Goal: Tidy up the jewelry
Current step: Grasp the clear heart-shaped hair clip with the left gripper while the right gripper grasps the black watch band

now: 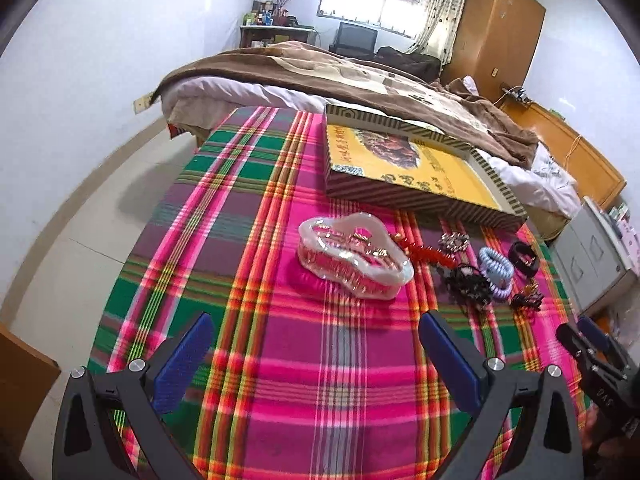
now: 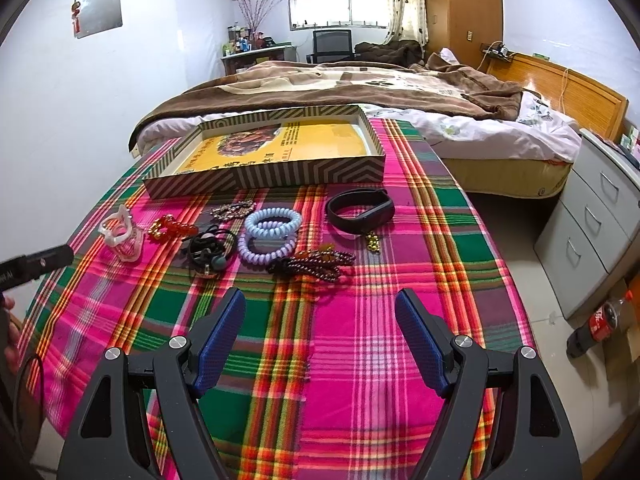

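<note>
Two coil hair ties (image 2: 273,218), one box (image 2: 264,172)

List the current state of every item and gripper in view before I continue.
Left hand-held gripper: open, empty.
Right hand-held gripper: open, empty.
Striped box: open, no jewelry inside.
Clear hair claw: on the cloth, closed.
Black wristband: on the cloth, looped.
Blue coil tie: overlapping the purple coil tie.
Dark bead bracelet: bunched on the cloth.
</note>
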